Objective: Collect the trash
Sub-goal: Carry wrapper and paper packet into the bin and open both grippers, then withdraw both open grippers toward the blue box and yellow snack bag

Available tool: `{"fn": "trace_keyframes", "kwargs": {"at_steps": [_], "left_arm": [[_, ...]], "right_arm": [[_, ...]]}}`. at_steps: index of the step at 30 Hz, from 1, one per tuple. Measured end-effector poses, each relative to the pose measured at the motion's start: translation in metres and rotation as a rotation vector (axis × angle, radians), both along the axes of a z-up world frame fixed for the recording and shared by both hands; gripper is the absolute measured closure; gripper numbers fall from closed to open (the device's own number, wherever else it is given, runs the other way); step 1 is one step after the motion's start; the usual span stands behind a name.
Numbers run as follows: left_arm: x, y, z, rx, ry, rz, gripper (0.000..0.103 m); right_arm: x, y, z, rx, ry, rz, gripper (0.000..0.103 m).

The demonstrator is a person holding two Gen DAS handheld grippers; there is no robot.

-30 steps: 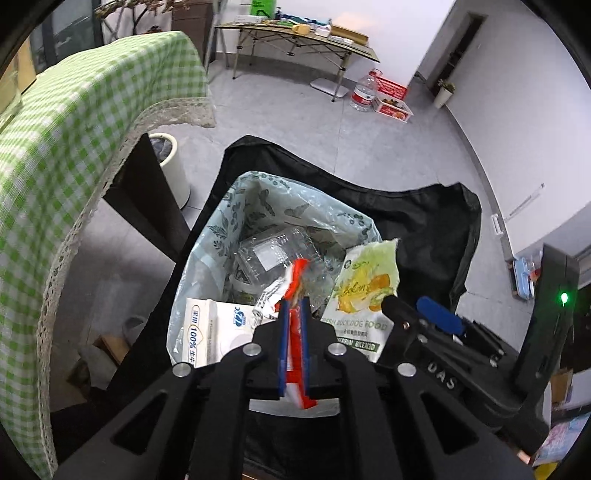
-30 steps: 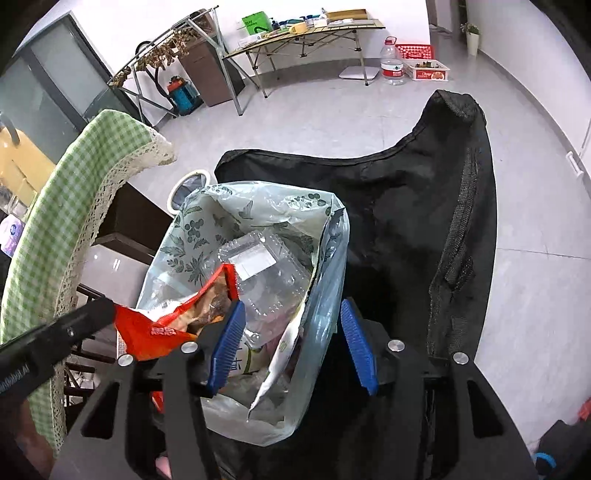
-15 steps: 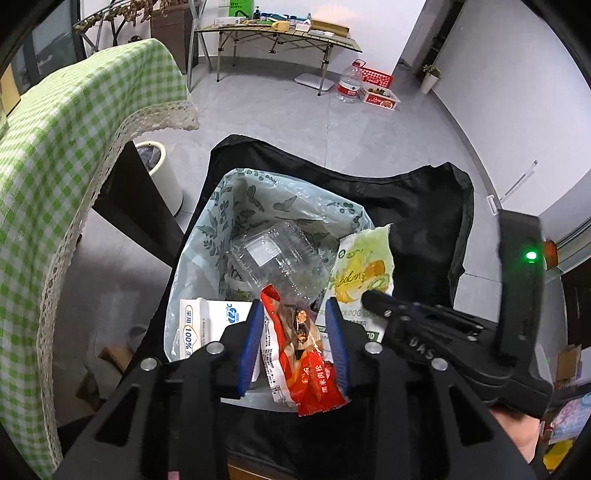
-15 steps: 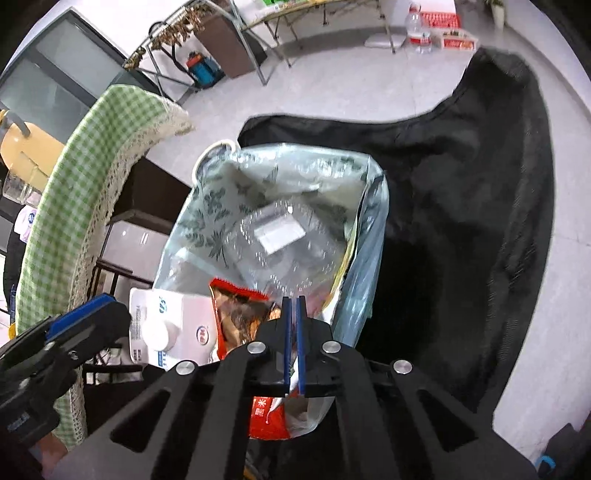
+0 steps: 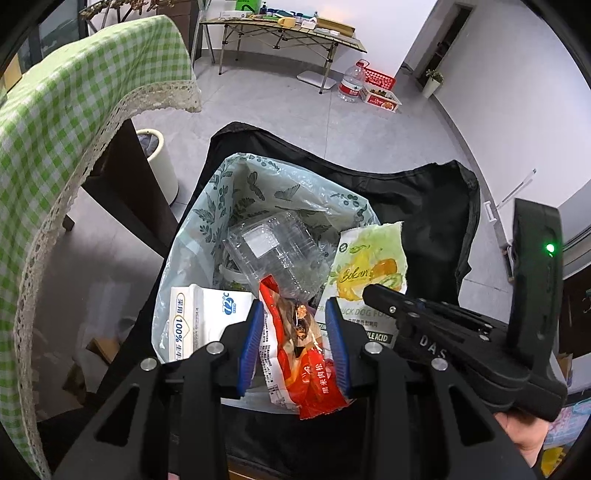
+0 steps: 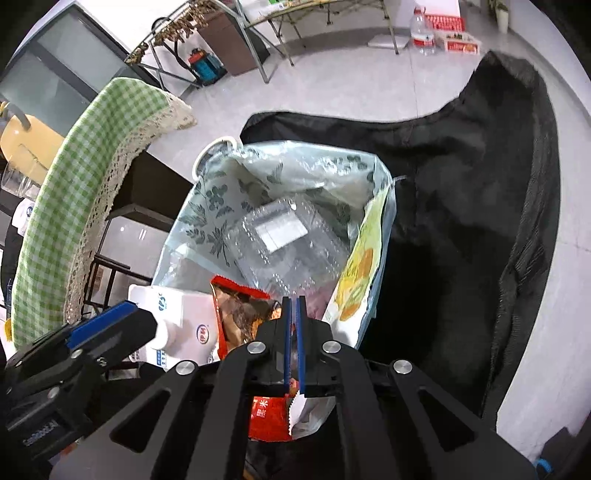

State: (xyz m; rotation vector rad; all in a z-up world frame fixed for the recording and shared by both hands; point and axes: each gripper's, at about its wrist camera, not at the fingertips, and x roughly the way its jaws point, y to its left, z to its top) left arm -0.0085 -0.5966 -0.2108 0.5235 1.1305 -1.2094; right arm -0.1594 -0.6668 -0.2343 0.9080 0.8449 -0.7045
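Note:
A red snack wrapper (image 5: 295, 354) hangs over the near rim of the leaf-print trash bag (image 5: 221, 206). My left gripper (image 5: 294, 343) is open, its blue pads either side of the wrapper without pressing it. My right gripper (image 6: 293, 306) is shut and seems to pinch the wrapper (image 6: 240, 314) at its right edge, whose serrated end shows just below the pads. In the left wrist view the right gripper (image 5: 369, 291) reaches in from the right. The bag (image 6: 214, 206) holds a clear plastic box (image 5: 273, 251), a white milk carton (image 5: 199, 321) and a yellow-green food packet (image 5: 369, 266).
The bag sits in a black fabric holder (image 5: 424, 206) on a grey floor. A table with a green checked cloth (image 5: 74, 110) stands to the left, with a white bin (image 5: 159, 162) beside it. Far back are a folding table (image 5: 280, 33) and a water bottle (image 5: 351, 86).
My left gripper has opened off the red wrapper. My right gripper has closed from wide open. The wrapper has turned from edge-on to face-on between the left pads.

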Motion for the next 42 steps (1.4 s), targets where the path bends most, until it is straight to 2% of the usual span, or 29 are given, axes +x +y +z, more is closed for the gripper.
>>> {"fn": "trace_keyframes", "kwargs": {"at_steps": [3, 6, 7, 8, 9, 10, 13, 15, 19, 22, 30, 39, 42], "left_arm": [[0.002, 0.002, 0.003, 0.010, -0.031, 0.000, 0.071], [0.008, 0.011, 0.021, -0.026, -0.059, 0.015, 0.071], [0.010, 0.014, 0.026, -0.036, -0.055, 0.021, 0.071], [0.013, 0.018, 0.033, -0.053, -0.051, 0.032, 0.071], [0.014, 0.022, 0.038, -0.062, -0.051, 0.043, 0.067], [0.015, 0.027, 0.044, -0.069, -0.056, 0.051, 0.067], [0.016, 0.044, 0.063, -0.119, -0.073, 0.061, 0.064], [0.020, 0.057, 0.076, -0.152, -0.079, 0.077, 0.058], [0.033, 0.091, 0.105, -0.224, -0.119, 0.138, 0.057], [0.046, 0.115, 0.117, -0.259, -0.123, 0.188, 0.051], [0.075, 0.159, 0.130, -0.294, -0.123, 0.290, 0.051], [0.096, 0.206, 0.144, -0.348, -0.141, 0.395, 0.051], [0.107, 0.229, 0.152, -0.344, -0.175, 0.450, 0.051]], "right_arm": [[-0.002, 0.001, 0.005, -0.039, 0.019, -0.011, 0.100], [0.000, 0.000, 0.014, -0.060, 0.022, -0.008, 0.095], [0.001, 0.000, 0.019, -0.073, 0.020, -0.007, 0.090], [0.001, 0.001, 0.025, -0.093, 0.009, -0.009, 0.076], [0.001, 0.001, 0.029, -0.103, 0.001, -0.013, 0.068], [0.001, 0.001, 0.034, -0.117, -0.009, -0.018, 0.064], [0.003, 0.007, 0.047, -0.167, -0.016, -0.018, 0.064], [0.006, 0.009, 0.056, -0.188, -0.028, -0.012, 0.063], [0.020, 0.022, 0.081, -0.263, -0.055, 0.013, 0.062], [0.036, 0.036, 0.097, -0.307, -0.081, 0.055, 0.060], [0.076, 0.081, 0.124, -0.389, -0.139, 0.192, 0.059], [0.109, 0.110, 0.129, -0.383, -0.152, 0.263, 0.059], [0.116, 0.120, 0.138, -0.398, -0.195, 0.277, 0.059]]}}
